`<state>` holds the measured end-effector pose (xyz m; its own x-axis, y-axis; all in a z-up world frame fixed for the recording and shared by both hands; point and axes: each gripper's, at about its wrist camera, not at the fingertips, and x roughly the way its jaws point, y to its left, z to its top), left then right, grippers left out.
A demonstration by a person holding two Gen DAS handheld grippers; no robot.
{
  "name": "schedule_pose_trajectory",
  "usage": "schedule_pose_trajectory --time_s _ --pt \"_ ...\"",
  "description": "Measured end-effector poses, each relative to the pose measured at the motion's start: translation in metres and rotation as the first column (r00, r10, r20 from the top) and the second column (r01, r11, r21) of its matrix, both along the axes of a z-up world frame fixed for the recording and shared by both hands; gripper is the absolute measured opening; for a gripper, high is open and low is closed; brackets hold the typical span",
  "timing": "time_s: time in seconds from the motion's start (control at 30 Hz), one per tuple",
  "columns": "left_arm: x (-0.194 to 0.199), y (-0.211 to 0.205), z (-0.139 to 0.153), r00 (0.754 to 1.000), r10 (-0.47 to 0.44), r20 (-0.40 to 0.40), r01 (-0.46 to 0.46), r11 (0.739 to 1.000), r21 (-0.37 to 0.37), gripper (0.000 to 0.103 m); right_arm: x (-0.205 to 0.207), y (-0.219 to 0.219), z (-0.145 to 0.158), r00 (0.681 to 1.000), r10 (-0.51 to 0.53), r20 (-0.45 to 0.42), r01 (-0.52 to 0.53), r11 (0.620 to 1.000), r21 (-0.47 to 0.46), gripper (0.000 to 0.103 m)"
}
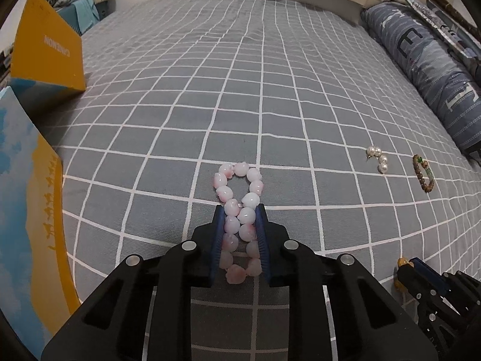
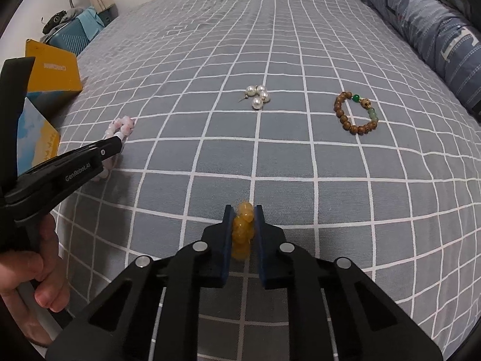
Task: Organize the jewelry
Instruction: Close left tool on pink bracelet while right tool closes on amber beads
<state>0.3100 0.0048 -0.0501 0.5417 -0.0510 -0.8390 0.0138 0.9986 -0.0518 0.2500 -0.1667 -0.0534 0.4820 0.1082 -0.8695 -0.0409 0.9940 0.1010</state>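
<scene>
Fingers on my left gripper [image 1: 240, 210] squeeze the pink bead bracelet [image 1: 239, 204]; my right gripper [image 2: 243, 212] pinches the yellow bead bracelet [image 2: 242, 228]. Both lie near on the bed [image 2: 270, 45]. Pearl earrings [image 2: 258, 96] and the wooden bead bracelet [image 2: 354, 112] wait farther off. I think most sorting is left.

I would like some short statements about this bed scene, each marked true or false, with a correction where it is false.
1. The left gripper is closed on the pink bead bracelet. True.
2. The right gripper is empty. False: yellow beads sit between its fingers.
3. The pearl earrings lie loose on the checked bedsheet. True.
4. The wooden bead bracelet lies inside the yellow box. False: it rests on the sheet, right of the earrings.
</scene>
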Motion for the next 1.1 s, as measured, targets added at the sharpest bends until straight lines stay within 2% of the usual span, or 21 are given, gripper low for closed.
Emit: schedule_pose_trajectory --time_s 0.5,1.1 --pt "-0.008 -0.001 0.009 1.000 -0.015 0.023 0.015 1.000 0.003 0.020 -0.008 -0.003 0.014 0.999 -0.004 0.045 0.004 1.000 -0.001 0.013" --pt "-0.038 -0.002 0.052 0.996 -0.024 0.086 0.024 1.000 0.006 0.020 -0.032 0.009 0.055 0.992 -0.002 0.129 0.001 1.000 0.007 0.013"
